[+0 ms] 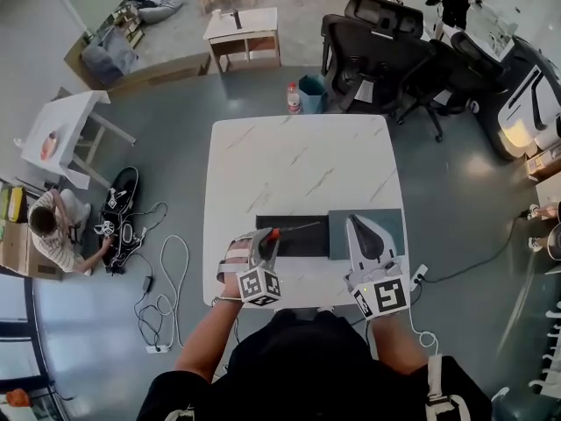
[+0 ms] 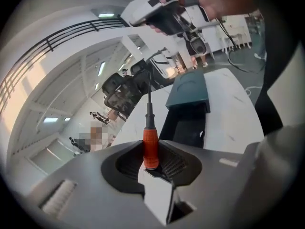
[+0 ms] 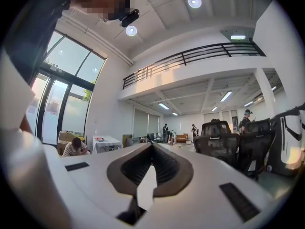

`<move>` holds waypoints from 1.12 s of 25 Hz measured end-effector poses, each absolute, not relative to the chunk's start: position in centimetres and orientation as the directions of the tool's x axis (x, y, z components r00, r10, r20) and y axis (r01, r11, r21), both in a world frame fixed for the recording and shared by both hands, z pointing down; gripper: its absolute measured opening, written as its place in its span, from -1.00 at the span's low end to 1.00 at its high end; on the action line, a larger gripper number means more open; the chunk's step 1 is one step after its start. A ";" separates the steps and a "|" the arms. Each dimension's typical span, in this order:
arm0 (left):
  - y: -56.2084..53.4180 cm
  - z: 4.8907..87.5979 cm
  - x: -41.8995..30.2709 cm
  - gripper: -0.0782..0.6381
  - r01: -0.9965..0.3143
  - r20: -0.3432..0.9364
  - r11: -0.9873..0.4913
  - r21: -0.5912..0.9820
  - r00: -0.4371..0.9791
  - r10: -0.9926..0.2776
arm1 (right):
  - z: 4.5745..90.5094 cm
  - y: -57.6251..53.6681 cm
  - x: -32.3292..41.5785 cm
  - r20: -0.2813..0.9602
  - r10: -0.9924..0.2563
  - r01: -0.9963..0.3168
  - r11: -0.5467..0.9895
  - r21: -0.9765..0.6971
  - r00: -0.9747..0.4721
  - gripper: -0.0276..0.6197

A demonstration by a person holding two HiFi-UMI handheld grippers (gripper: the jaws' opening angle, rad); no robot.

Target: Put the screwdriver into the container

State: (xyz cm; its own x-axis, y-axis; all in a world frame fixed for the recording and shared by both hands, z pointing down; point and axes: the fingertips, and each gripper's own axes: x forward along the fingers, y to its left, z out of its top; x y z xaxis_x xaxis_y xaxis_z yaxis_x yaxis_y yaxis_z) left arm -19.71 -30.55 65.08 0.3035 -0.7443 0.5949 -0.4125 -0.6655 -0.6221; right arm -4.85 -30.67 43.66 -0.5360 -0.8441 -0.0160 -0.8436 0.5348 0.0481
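The screwdriver has an orange handle and a thin dark shaft. My left gripper is shut on the handle at the near left end of the black container, with the shaft lying out over it. In the left gripper view the handle is pinched between the pads, and the shaft points toward the container and the teal lid. My right gripper hovers over the teal lid, beside the container. In the right gripper view its jaws are shut with nothing between them, and they face the room.
The white marble table carries the container and lid near its front edge. Black office chairs stand beyond its far right corner, with a bottle on the floor. A person crouches by cables at the left.
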 end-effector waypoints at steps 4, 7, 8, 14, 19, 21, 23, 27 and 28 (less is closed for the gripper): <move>-31.0 68.5 -19.8 -0.49 -0.250 0.702 -0.742 -0.622 0.240 -0.670 | 43.4 -31.1 -4.7 -0.018 -0.852 -0.852 0.522 0.046 -0.523 -0.90; -30.9 71.0 -19.3 -0.49 -0.162 0.773 -0.802 -0.575 0.214 -0.597 | 43.5 -31.1 -4.3 -0.011 -0.856 -0.855 0.516 0.047 -0.517 -0.90; -31.0 71.6 -19.0 -0.49 -0.136 0.790 -0.816 -0.562 0.205 -0.578 | 43.6 -31.1 -4.1 -0.008 -0.857 -0.856 0.514 0.047 -0.515 -0.90; -31.6 75.5 -17.8 -0.49 -0.002 0.872 -0.878 -0.478 0.113 -0.476 | 44.2 -30.9 -3.3 -0.002 -0.863 -0.862 0.505 0.039 -0.505 -0.90; -32.0 77.3 -17.7 -0.49 0.071 0.897 -0.895 -0.441 0.067 -0.437 | 44.1 -31.0 -2.4 0.002 -0.867 -0.866 0.498 0.037 -0.499 -0.90; -32.0 77.7 -17.7 -0.49 0.079 0.904 -0.901 -0.428 0.057 -0.424 | 44.2 -31.1 -2.0 0.007 -0.869 -0.868 0.495 0.034 -0.495 -0.90; -32.0 78.2 -17.9 -0.49 0.087 0.910 -0.906 -0.415 0.042 -0.413 | 44.3 -31.2 -1.8 0.008 -0.869 -0.868 0.495 0.034 -0.495 -0.90; -31.8 79.0 -18.0 -0.49 0.088 0.921 -0.917 -0.389 0.028 -0.388 | 44.4 -31.1 -1.4 0.005 -0.870 -0.870 0.492 0.033 -0.492 -0.90; -31.8 79.1 -18.0 -0.49 0.087 0.923 -0.919 -0.385 0.029 -0.384 | 44.3 -31.0 -1.4 0.002 -0.869 -0.869 0.495 0.032 -0.495 -0.90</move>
State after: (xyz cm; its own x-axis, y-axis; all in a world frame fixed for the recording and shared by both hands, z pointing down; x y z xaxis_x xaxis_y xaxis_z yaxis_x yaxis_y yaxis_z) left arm -18.01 -31.76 79.15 0.0291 -0.3844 0.9227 0.0869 -0.9186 -0.3854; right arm -1.40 -31.03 44.33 -0.4948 -0.8690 0.0019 -0.8685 0.4946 0.0316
